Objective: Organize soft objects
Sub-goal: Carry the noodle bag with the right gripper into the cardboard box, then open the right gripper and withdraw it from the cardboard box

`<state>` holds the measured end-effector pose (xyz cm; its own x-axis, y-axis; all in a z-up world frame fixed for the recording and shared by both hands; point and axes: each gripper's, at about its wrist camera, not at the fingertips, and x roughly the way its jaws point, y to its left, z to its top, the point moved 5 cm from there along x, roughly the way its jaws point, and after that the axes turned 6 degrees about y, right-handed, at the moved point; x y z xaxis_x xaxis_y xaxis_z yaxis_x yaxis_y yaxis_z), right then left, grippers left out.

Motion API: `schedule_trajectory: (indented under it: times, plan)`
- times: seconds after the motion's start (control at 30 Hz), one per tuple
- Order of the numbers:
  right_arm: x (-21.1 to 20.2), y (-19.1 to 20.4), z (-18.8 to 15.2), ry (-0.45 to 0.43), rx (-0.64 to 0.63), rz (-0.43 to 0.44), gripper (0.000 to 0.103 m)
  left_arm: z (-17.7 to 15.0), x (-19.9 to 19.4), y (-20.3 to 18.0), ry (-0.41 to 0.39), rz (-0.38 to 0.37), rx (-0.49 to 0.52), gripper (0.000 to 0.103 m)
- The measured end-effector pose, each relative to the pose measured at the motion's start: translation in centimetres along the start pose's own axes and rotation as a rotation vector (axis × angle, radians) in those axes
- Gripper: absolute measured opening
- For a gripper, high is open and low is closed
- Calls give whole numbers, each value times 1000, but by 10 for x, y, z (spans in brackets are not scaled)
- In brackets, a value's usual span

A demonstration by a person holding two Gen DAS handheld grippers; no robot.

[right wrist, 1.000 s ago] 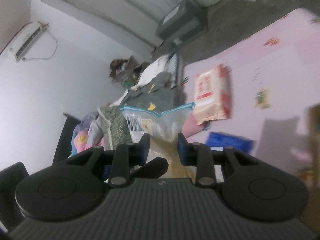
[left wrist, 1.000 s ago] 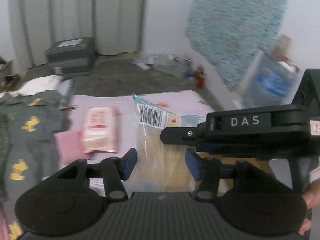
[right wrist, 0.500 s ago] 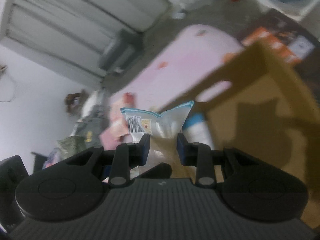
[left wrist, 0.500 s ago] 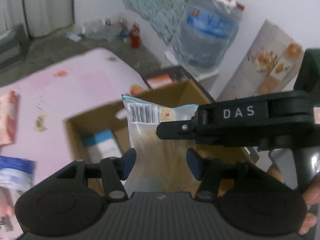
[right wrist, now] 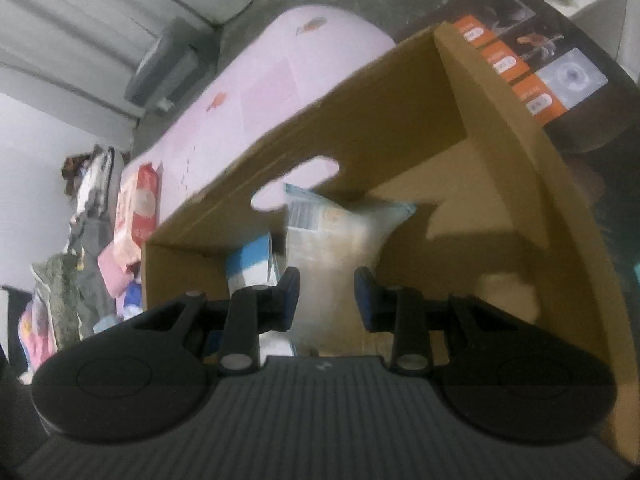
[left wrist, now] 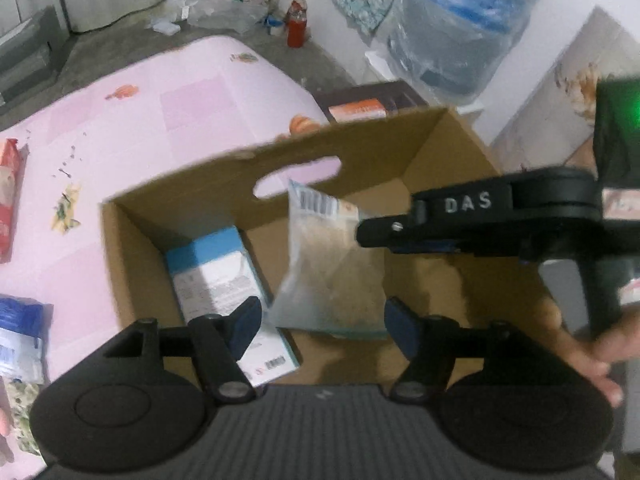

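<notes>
A clear plastic bag (left wrist: 332,268) with a barcode label and pale beige filling hangs inside an open cardboard box (left wrist: 360,148). My left gripper (left wrist: 322,322) is open, its jaws wide on either side of the bag's bottom, not touching it. My right gripper (right wrist: 326,298) is open with the bag (right wrist: 332,240) between and beyond its fingers; in the left wrist view its fingertips (left wrist: 368,232) sit by the bag's upper right corner. A blue and white packet (left wrist: 224,284) lies on the box floor.
The box stands at the edge of a pink mat (left wrist: 140,120). A red packet (left wrist: 10,196) and a blue packet (left wrist: 20,340) lie on the mat at left. A water bottle (left wrist: 460,28) and a dark printed box (right wrist: 540,68) stand behind the box.
Both grippers have carried the bag from over the pink mat to over and into the cardboard box. Both jaws have opened wider, and the bag now hangs tilted, lower in the box.
</notes>
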<state>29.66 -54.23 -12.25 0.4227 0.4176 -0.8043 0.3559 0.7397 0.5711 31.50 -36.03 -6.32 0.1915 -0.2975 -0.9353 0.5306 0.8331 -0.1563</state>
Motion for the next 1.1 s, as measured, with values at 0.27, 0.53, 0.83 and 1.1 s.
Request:
schedule_trajectory:
  times: [0.27, 0.53, 0.83, 1.1]
  plan:
    - [-9, -5, 9, -36, 14, 0, 30, 1, -61, 22, -110, -21, -15, 71]
    - [30, 1, 18, 13, -12, -54, 34, -29, -119, 72, -194, 15, -84, 73]
    - [50, 39, 16, 7, -331, -193, 34, -72, -142, 129, -233, 84, -168, 73]
    - [50, 65, 2, -8, -632, -331, 35, -107, -141, 158, -240, 70, -213, 74]
